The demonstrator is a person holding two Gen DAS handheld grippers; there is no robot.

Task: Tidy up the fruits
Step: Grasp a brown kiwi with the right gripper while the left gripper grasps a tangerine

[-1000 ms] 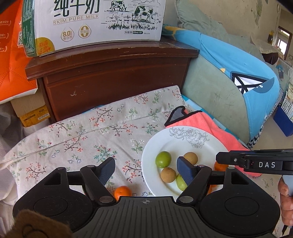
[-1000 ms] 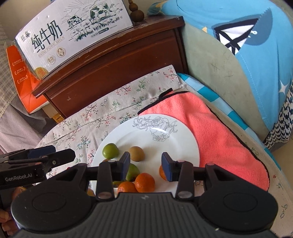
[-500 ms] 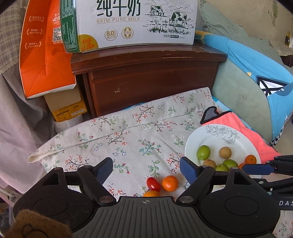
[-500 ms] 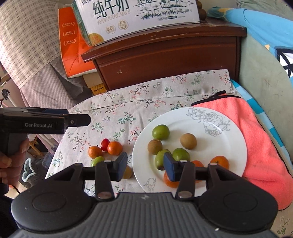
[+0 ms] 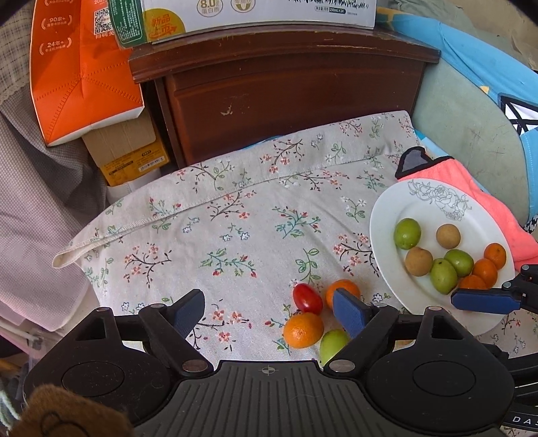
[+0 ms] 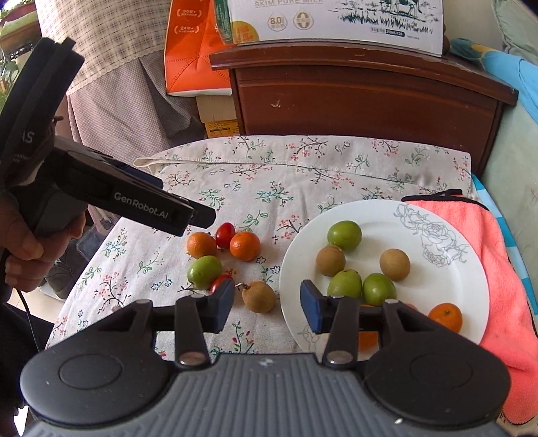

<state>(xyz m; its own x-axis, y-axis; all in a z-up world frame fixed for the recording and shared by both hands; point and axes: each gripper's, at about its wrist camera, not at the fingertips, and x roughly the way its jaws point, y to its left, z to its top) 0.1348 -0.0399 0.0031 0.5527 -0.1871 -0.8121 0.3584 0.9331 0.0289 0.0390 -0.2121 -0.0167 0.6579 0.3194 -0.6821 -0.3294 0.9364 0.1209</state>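
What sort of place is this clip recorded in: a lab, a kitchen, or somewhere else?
Most likely a lived-in home room, perhaps a bedroom. A dark wooden cabinet holds a milk carton box, bedding is piled beside it, and the fruit plate sits on a floral cloth.

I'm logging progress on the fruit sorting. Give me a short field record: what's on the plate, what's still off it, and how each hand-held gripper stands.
surface: floral cloth
plate: white round plate with rose drawing, partly on a coral-pink towel
on plate: green, brown and orange fruits
off plate: two oranges, green fruit, brown fruit, two red tomatoes
left hand-held gripper: jaws just opening wide, nothing between them, over the loose fruit
right hand-held gripper: open, empty, at the plate's near-left rim
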